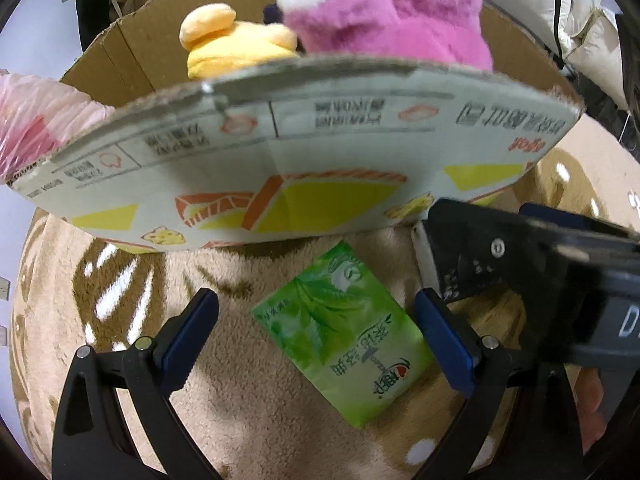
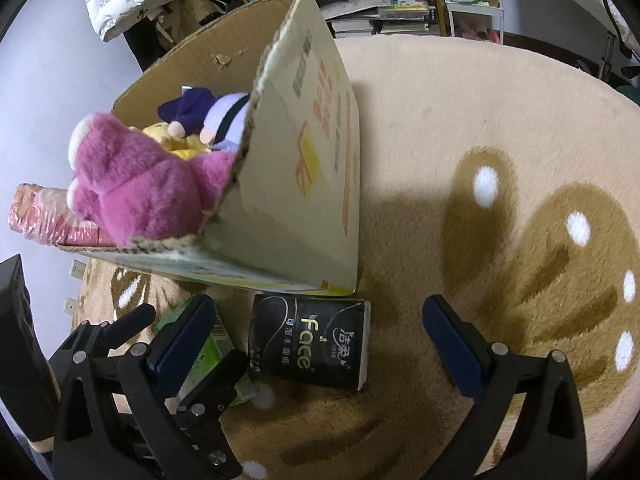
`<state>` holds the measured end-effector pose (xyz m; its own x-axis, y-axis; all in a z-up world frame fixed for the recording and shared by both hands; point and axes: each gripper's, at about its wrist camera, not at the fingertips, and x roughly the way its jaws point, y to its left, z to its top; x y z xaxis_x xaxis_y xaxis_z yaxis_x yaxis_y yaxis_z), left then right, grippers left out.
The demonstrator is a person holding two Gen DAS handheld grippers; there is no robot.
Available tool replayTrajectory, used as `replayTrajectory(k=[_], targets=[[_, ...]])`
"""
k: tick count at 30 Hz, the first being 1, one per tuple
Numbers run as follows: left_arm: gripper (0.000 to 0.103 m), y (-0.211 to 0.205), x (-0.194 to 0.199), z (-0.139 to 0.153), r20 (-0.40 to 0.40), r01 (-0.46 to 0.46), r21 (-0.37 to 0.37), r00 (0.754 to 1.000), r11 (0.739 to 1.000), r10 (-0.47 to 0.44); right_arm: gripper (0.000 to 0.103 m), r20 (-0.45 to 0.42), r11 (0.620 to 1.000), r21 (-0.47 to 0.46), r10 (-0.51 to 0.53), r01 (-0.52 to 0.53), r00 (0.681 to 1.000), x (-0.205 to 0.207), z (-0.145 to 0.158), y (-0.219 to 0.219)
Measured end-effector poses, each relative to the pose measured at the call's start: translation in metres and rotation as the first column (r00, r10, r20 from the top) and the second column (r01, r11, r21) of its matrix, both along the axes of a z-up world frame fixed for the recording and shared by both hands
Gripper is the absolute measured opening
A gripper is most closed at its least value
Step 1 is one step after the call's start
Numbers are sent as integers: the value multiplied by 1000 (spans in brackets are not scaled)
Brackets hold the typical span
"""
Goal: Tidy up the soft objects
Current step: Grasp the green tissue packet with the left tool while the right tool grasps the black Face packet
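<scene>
**Tissue packs lay beside the box of plush toys**

The green tissue pack (image 1: 344,332) lay flat on the beige rug (image 2: 460,128), between the spread fingers of the left gripper (image 1: 316,336), which held nothing. The black tissue pack (image 2: 310,346) sat just beside it, against the cardboard box (image 2: 296,184). The right gripper (image 2: 320,344) stood wide open over it. Inside the box lay a pink plush (image 2: 136,184), a yellow plush (image 1: 232,46) and a purple plush (image 2: 208,114).
</scene>
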<state>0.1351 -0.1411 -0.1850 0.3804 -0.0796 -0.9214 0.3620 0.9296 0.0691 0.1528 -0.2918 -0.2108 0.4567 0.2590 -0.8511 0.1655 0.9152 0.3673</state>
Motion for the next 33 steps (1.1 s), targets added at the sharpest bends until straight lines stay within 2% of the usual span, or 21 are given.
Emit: replayTrajectory(k=[6,10,13,16,20,22,24,27,29,33], targets=[[97,-3,-4,-11,-26,-10,49,1000,999,11,103,-14,1000,-23,12,-13,1000,3,-8,6],[95,-1,-5,-15,-24,-20,49,1000,999,21,103,-16,999,-46,27,-28,999,2,-9,14],[83,3,-11,-15,-34,-23,41,999,999,24,103,-21,997,-62,41,-42,999,1,-12,19],[76,9,-9,-20,-53,-31,23,998,999,32,103,-24,995,-80,53,-54,998,0,-14,23],[55,20,-11,-21,-66,-48,9,997,999,49,103,-31,989,-124,82,-85,996,-3,-17,34],[52,23,-12,-21,-66,-56,7,996,998,57,103,-41,983,-155,91,-96,995,-6,-18,42],[52,32,-7,-19,-69,-67,1,995,998,67,97,-52,972,-204,103,-112,993,-9,-18,48],[51,39,-4,-15,-59,-81,-5,995,997,80,85,-59,969,-218,103,-114,993,-14,-17,51],[51,44,-7,-12,-40,-85,-6,996,996,84,71,-60,968,-226,99,-111,993,-18,-15,50],[51,52,-18,3,-3,-89,-27,996,996,89,70,-46,982,-169,83,-89,995,-25,-9,40]])
